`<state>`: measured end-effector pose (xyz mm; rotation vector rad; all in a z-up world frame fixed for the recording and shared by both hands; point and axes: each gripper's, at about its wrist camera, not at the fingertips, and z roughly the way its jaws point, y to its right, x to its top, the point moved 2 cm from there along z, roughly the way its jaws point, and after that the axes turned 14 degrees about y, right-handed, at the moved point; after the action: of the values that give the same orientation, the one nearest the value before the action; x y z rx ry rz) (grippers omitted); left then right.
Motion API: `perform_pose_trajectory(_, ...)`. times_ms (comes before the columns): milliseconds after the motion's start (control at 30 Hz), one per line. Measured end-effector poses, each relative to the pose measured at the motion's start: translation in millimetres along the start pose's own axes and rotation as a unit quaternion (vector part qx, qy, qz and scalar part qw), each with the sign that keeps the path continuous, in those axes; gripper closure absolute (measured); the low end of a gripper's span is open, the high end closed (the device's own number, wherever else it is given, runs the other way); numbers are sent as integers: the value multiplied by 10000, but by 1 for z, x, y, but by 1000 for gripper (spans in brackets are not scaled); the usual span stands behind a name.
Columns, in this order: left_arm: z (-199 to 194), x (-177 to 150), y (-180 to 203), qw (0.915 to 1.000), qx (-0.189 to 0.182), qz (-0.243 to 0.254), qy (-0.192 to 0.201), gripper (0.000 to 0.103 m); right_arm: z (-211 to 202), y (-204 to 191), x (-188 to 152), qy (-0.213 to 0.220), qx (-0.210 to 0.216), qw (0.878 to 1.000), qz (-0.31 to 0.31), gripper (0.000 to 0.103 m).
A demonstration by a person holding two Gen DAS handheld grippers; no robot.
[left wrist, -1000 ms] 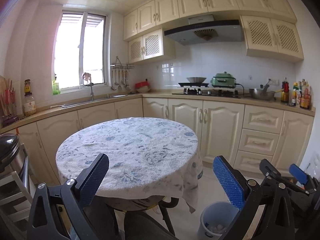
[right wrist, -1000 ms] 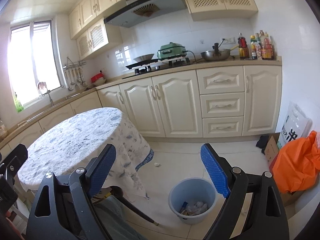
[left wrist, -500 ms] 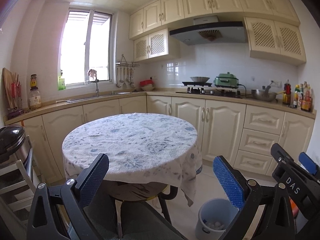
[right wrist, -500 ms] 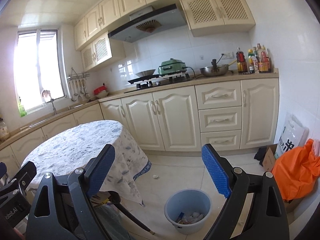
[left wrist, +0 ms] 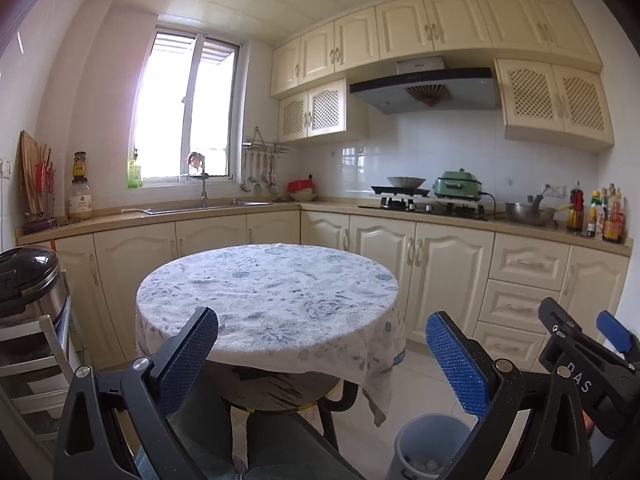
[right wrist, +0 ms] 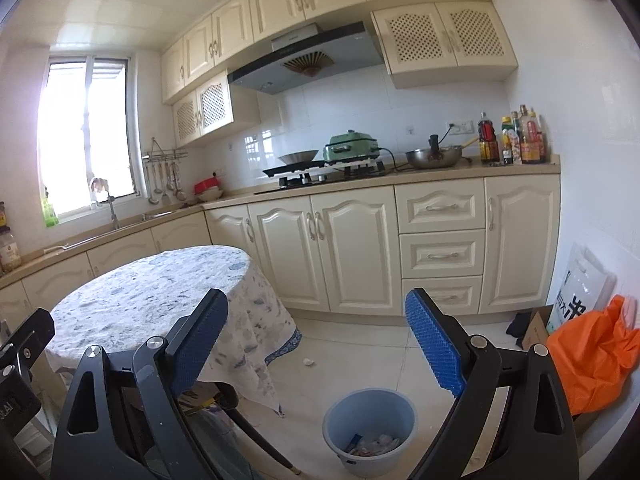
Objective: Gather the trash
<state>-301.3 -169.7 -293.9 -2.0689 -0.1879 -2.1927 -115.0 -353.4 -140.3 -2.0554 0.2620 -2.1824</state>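
A light blue trash bin (right wrist: pixel 370 430) stands on the tiled floor right of the round table, with crumpled scraps inside. It also shows in the left wrist view (left wrist: pixel 430 446). A small white scrap (right wrist: pixel 308 362) lies on the floor near the tablecloth's hem. My left gripper (left wrist: pixel 320 344) is open and empty, held in front of the table's near edge. My right gripper (right wrist: pixel 316 332) is open and empty, above and before the bin. The right gripper's body shows in the left wrist view (left wrist: pixel 584 364).
A round table with a blue-patterned white cloth (left wrist: pixel 268 296) fills the middle. Cream cabinets (right wrist: pixel 352 252) line the back wall. An orange bag (right wrist: pixel 596 352) and a cardboard box (right wrist: pixel 534 326) sit at the right wall. A cooker on a rack (left wrist: pixel 28 280) stands left.
Both grippers have risen and tilted up, so the table and bin sit lower in view and more ceiling shows. Both stay open and empty.
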Motion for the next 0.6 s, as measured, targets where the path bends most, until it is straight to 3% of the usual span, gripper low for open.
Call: perform_pose_trajectory(600,-3,-5,0,9999,-19,42,129,1,-10,4,4,19,-166,9999,-39,8)
